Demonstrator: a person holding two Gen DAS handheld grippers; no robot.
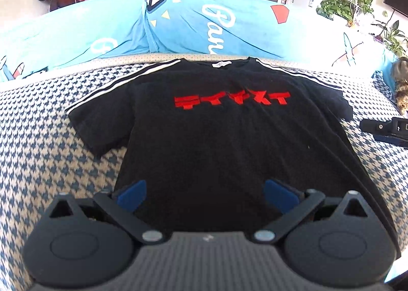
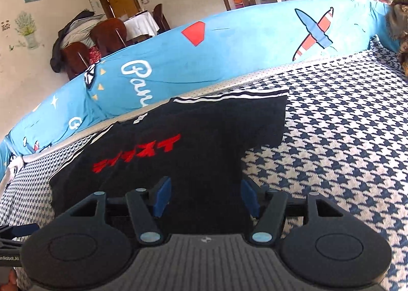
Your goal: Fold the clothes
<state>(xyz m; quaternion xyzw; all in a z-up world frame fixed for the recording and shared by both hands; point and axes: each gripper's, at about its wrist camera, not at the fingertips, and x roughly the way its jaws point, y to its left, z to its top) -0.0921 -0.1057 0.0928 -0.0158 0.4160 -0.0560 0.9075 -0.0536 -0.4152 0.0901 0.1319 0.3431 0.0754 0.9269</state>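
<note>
A black T-shirt (image 1: 216, 138) with red characters and white-striped shoulders lies flat, front up, on the houndstooth bed cover (image 1: 51, 163), collar at the far side. My left gripper (image 1: 206, 194) hovers open over the shirt's lower middle, its blue pads wide apart with nothing between them. In the right wrist view the same T-shirt (image 2: 193, 143) spreads ahead, one sleeve reaching right. The right gripper (image 2: 206, 196) stands open above the shirt's lower right part near its side edge, pinching no cloth. It also shows at the right edge (image 1: 387, 130) of the left wrist view.
A blue cushion (image 1: 204, 25) printed with aeroplanes and lettering runs along the bed's far edge. A small furry dog (image 1: 401, 87) lies at the far right corner. Houndstooth cover (image 2: 344, 150) stretches bare to the shirt's right. Chairs, a fridge and plants stand behind.
</note>
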